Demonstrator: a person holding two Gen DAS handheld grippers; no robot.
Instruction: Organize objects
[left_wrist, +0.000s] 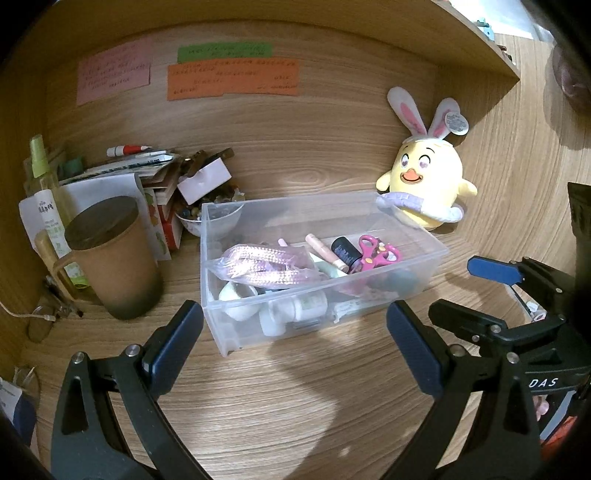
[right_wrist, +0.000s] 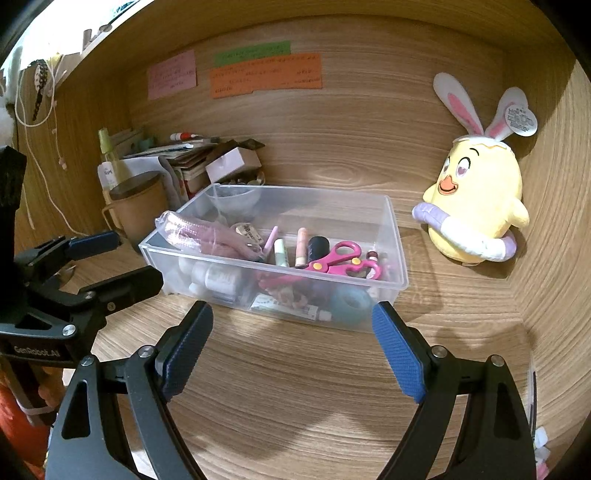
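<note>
A clear plastic bin (left_wrist: 417, 291) (right_wrist: 400, 258) stands on the wooden desk and holds pink scissors (left_wrist: 375, 253) (right_wrist: 341, 260), a pink packet (left_wrist: 266, 264) (right_wrist: 201, 230), tubes, a black bottle and white bottles. My left gripper (left_wrist: 295, 336) is open and empty just in front of the bin; it also shows in the right wrist view (right_wrist: 114, 258) beside the bin's left end. My right gripper (right_wrist: 291, 343) is open and empty in front of the bin, and shows in the left wrist view (left_wrist: 476, 291) to the bin's right.
A yellow chick plush with bunny ears (left_wrist: 428, 177) (right_wrist: 476, 206) sits behind the bin at the right. A brown lidded mug (left_wrist: 114, 258) (right_wrist: 135, 205), a bowl (left_wrist: 207, 221), a spray bottle (left_wrist: 38, 162) and stacked papers and boxes (left_wrist: 147, 177) crowd the left. Sticky notes (left_wrist: 232, 75) hang on the back wall.
</note>
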